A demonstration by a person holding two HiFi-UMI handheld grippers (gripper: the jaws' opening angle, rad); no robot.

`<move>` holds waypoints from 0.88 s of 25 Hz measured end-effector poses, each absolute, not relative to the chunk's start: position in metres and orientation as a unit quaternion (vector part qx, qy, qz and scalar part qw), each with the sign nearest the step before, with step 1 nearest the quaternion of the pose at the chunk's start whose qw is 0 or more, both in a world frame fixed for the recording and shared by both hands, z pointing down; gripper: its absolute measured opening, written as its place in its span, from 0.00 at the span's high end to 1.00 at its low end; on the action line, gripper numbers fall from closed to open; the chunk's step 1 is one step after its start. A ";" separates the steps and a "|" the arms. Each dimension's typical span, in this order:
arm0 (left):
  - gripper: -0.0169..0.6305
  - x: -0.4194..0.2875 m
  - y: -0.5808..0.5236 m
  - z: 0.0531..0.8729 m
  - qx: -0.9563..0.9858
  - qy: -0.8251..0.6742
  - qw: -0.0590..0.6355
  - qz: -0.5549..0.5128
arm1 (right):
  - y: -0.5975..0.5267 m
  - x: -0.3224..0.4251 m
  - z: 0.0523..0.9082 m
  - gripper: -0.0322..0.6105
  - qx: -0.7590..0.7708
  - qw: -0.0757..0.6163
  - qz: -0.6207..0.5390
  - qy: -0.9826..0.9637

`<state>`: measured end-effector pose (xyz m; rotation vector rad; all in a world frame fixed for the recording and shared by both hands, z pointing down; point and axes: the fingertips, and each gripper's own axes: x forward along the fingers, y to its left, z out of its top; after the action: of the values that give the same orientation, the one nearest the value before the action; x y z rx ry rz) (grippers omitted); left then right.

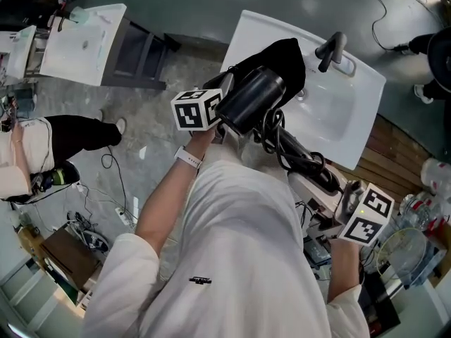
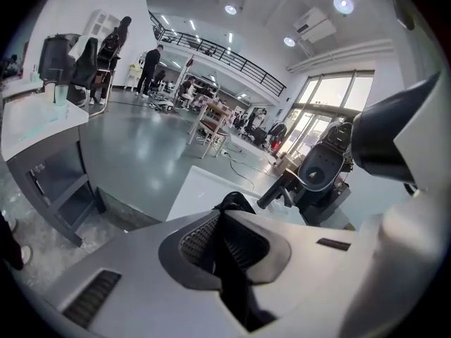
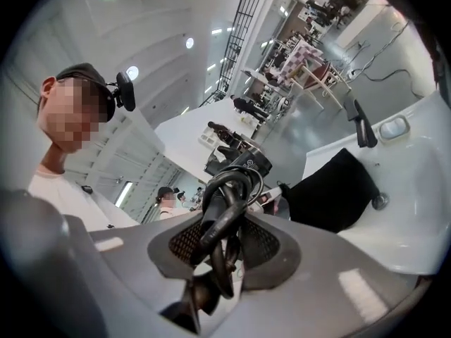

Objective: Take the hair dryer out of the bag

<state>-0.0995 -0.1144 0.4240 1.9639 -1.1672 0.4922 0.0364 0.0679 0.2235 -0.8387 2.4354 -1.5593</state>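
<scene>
The left gripper (image 2: 224, 245) pinches the black bag (image 1: 282, 53) by its cloth over the white sink (image 1: 347, 118). The right gripper (image 3: 220, 248) clamps the hair dryer (image 1: 252, 98) by its cord-wrapped handle, with the faucet (image 1: 332, 48) beyond.

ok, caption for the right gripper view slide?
Right gripper clamped on the cord-wrapped hair dryer, black bag and white sink behind.

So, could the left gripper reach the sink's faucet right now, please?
Probably not: the left gripper is shut on the black bag, which sits between it and the faucet.
</scene>
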 end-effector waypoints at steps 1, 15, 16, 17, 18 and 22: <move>0.94 -0.103 -0.115 0.425 0.773 -0.463 0.389 0.196 | 0.063 0.040 0.225 0.75 -0.294 0.070 -0.510 0.806; 0.67 -0.104 -0.090 0.406 0.811 -0.439 0.330 0.200 | -0.008 0.101 0.219 0.75 -0.462 0.133 -0.404 0.778; 0.66 -0.103 -0.087 0.400 0.815 -0.438 0.324 0.200 | -0.010 0.105 0.218 0.75 -0.469 0.139 -0.399 0.776; 0.64 -0.102 -0.084 0.394 0.818 -0.436 0.317 0.200 | -0.012 0.110 0.216 0.75 -0.475 0.145 -0.394 0.774; 0.64 -0.101 -0.081 0.387 0.822 -0.434 0.310 0.199 | -0.014 0.114 0.214 0.75 -0.481 0.150 -0.389 0.772; 0.64 -0.096 -0.071 0.352 0.837 -0.433 0.280 0.184 | -0.016 0.125 0.208 0.75 -0.506 0.169 -0.364 0.764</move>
<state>-0.0963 -0.0713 0.3525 2.2446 -1.1614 0.4928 0.1250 -0.0157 0.2078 -1.4371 2.1707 -1.0359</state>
